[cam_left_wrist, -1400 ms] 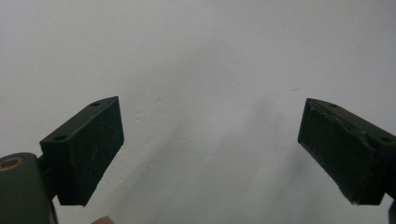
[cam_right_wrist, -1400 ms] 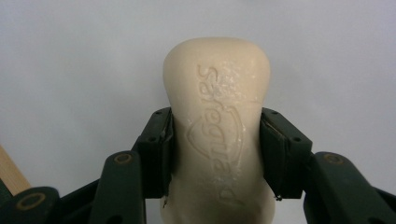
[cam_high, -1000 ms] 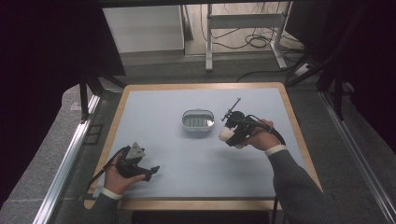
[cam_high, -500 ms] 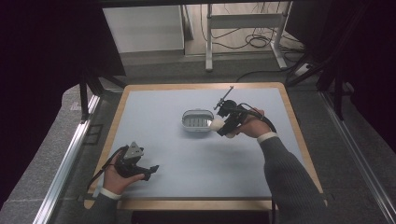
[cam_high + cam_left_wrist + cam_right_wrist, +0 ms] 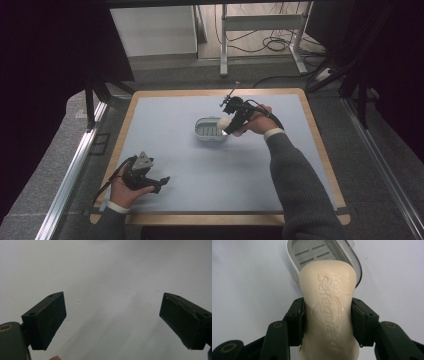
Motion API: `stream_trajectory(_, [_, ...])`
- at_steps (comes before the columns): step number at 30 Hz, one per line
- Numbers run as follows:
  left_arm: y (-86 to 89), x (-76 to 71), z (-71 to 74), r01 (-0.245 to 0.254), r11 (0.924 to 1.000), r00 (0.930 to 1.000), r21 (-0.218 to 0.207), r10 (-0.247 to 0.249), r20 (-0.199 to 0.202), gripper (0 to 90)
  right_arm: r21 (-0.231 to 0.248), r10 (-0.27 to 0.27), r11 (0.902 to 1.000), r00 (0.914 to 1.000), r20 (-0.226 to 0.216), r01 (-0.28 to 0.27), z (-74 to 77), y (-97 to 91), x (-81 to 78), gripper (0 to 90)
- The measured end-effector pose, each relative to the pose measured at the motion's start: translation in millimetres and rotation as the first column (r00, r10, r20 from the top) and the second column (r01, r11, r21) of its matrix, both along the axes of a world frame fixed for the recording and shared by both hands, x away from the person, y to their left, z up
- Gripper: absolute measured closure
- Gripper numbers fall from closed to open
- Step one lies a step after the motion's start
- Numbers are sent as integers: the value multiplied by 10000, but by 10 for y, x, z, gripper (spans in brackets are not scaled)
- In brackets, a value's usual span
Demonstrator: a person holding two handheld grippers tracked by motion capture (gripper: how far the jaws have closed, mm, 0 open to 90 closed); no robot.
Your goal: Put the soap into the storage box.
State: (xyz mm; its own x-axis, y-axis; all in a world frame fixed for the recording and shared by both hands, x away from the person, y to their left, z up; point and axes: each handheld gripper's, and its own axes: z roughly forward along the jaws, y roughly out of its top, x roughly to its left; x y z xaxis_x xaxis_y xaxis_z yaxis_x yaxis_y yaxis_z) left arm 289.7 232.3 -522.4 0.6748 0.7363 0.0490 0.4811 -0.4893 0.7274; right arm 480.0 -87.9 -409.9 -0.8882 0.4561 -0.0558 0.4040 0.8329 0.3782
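Observation:
A cream bar of soap (image 5: 327, 307) with embossed lettering is clamped between the jaws of my right gripper (image 5: 327, 322). In the high view the right gripper (image 5: 231, 125) holds the soap (image 5: 223, 122) at the right rim of a small grey soap dish (image 5: 207, 129) in the middle of the table. The dish (image 5: 317, 252) with its slotted floor lies just beyond the soap in the right gripper view. My left gripper (image 5: 161, 181) rests near the table's front left, jaws wide apart with bare table between its fingers (image 5: 46, 318).
A pale blue mat with a wooden border (image 5: 125, 125) covers the table. Metal rails (image 5: 70, 175) run along the left and right sides. Desk legs and cables (image 5: 270, 45) lie on the floor behind.
My right gripper has carried the soap leftward and a little farther back, from right of the dish to its right rim. The left gripper has stayed put.

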Motion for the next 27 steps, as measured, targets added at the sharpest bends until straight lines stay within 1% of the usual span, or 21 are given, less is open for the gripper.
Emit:
stream_trajectory(2, [0,0,0,-2,10000,10000,2,2,-7,75,-25,38,10000,10000,15,-38,-1,27,31,493])
stream_trajectory(3, [1,0,1,-4,10000,10000,15,4,-10,75,-56,166,9998,9999,-9,-166,-11,81,92,493])
stream_trajectory(4, [1,-1,1,-1,10000,10000,0,1,-7,75,-56,166,9998,9999,-9,-166,-11,81,92,493])
stream_trajectory(5, [0,-2,2,5,10000,10000,-23,-5,-6,75,-73,401,9992,9992,-51,-402,-32,137,153,493])
stream_trajectory(6, [0,-2,2,4,10000,10000,-34,-4,-3,75,-42,460,9989,9989,-67,-461,-39,157,169,493])
stream_trajectory(7, [-3,2,-2,14,10000,10000,-25,-14,-10,75,-66,639,9979,9979,-93,-640,-48,182,193,494])
stream_trajectory(8, [-3,2,-2,14,10000,10000,-25,-14,-10,75,-66,639,9979,9979,-93,-640,-48,182,193,494])
stream_trajectory(10, [-6,5,-5,29,10000,10000,-9,-29,-25,76,-78,949,9954,9954,-135,-951,-68,237,224,493])
stream_trajectory(11, [-8,6,-8,27,10000,10000,3,-27,-33,75,-86,1201,9927,9927,-114,-1202,-96,293,260,493])
stream_trajectory(12, [-7,7,-8,28,10000,10000,7,-28,-36,75,-76,1157,9932,9932,-164,-1158,-103,314,263,493])
stream_trajectory(13, [-7,7,-7,29,10000,10000,5,-29,-32,75,-1,1196,9928,9926,-206,-1197,-123,333,278,493])
stream_trajectory(14, [-7,6,-6,28,10000,10000,-29,-29,-40,75,0,1315,9913,9911,-215,-1316,-144,347,295,493])
stream_trajectory(15, [-7,6,-6,28,10000,10000,-29,-29,-40,75,0,1315,9913,9911,-215,-1316,-144,347,295,493])
stream_trajectory(16, [-8,6,-7,23,10000,10000,-19,-23,-36,75,-99,1381,9903,9901,-252,-1384,-192,383,311,493])
stream_trajectory(19, [-17,8,-14,58,10000,10000,-7,-58,-57,75,-276,1520,9879,9882,-208,-1526,-267,432,331,493])
stream_trajectory(22, [-23,9,-19,78,10000,9999,25,-78,-72,75,-351,1491,9881,9887,-170,-1496,-295,467,332,493])
stream_trajectory(23, [-23,9,-19,85,10000,9999,17,-84,-74,75,-281,1697,9850,9853,-177,-1701,-314,488,336,493])
stream_trajectory(24, [-23,9,-19,85,10000,9999,17,-84,-74,75,-281,1697,9850,9853,-177,-1701,-314,488,336,493])
stream_trajectory(25, [-22,10,-18,84,10000,9999,9,-84,-76,75,-316,1967,9799,9803,-146,-1971,-329,513,327,492])
stream_trajectory(27, [-21,10,-19,83,10000,9999,14,-83,-66,76,-347,2044,9782,9788,-105,-2047,-336,521,326,493])
